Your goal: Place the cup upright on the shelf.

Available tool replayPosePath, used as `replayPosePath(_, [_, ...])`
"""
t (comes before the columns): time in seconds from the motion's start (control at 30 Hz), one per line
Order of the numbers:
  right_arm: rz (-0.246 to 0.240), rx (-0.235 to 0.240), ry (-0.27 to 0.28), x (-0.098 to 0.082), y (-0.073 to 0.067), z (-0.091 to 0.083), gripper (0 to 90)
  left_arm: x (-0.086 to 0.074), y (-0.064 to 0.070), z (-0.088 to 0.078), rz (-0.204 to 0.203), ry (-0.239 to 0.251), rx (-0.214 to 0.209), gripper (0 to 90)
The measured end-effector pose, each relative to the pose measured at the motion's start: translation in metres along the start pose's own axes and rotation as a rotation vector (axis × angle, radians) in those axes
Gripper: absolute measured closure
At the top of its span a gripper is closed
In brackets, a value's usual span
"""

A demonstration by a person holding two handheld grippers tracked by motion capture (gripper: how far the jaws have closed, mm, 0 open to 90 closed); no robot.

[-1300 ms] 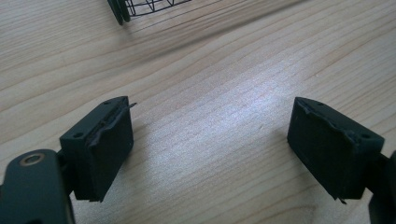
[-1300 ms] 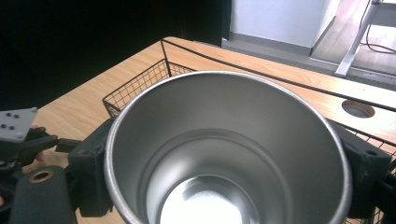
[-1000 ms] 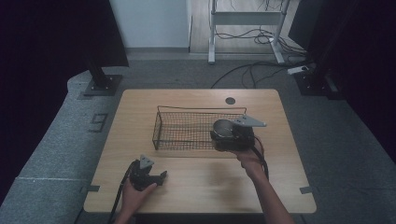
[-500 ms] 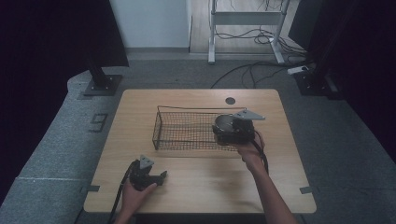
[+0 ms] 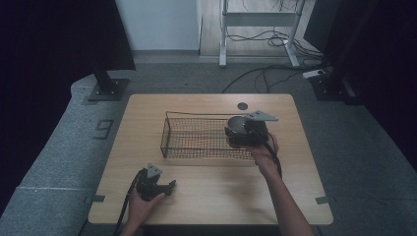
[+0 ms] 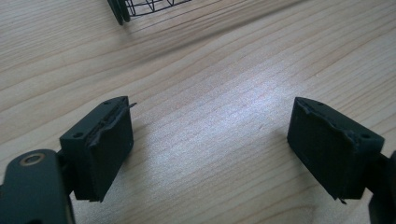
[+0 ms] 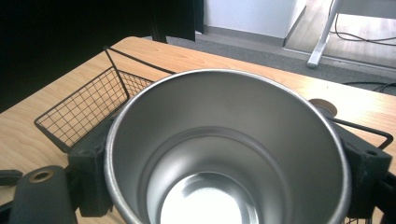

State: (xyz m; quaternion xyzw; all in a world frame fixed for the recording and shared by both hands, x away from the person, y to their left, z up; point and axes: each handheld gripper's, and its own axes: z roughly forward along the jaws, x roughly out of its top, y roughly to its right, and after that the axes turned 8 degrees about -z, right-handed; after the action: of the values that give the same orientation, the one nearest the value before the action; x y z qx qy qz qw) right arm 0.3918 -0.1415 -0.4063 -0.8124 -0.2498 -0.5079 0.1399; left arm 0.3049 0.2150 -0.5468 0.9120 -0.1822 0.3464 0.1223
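Observation:
A shiny metal cup (image 7: 224, 140), empty, with its open mouth facing the camera, is clamped between the black fingers (image 7: 91, 177) of my right gripper (image 5: 242, 132), which is shut on it. The cup (image 5: 237, 123) hangs at the right end of a black wire basket (image 5: 169, 133). I cannot tell whether it touches the basket's floor. My left gripper (image 5: 168, 186) rests near the front left of the wooden table (image 5: 211, 196). In the left gripper view its jaws stand wide apart over bare wood, so the left gripper (image 6: 210, 144) is open and empty.
The basket's mesh wall (image 7: 84, 116) and rim run behind the cup. A corner of the basket (image 6: 140, 7) lies beyond the left jaws. A dark round grommet (image 5: 242, 105) sits at the table's far edge. Stands and cables are on the floor behind.
My right gripper has carried the cup slightly farther from the person, over the basket's right end. The left gripper has stayed where it was.

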Motion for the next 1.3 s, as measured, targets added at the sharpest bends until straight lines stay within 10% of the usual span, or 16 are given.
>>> replayPosePath(1.3, [0.038, -0.057, -0.108, -0.002, 0.027, 0.063, 13.6, 0.0, 0.0, 0.0, -0.002, 0.003, -0.001, 14.5])
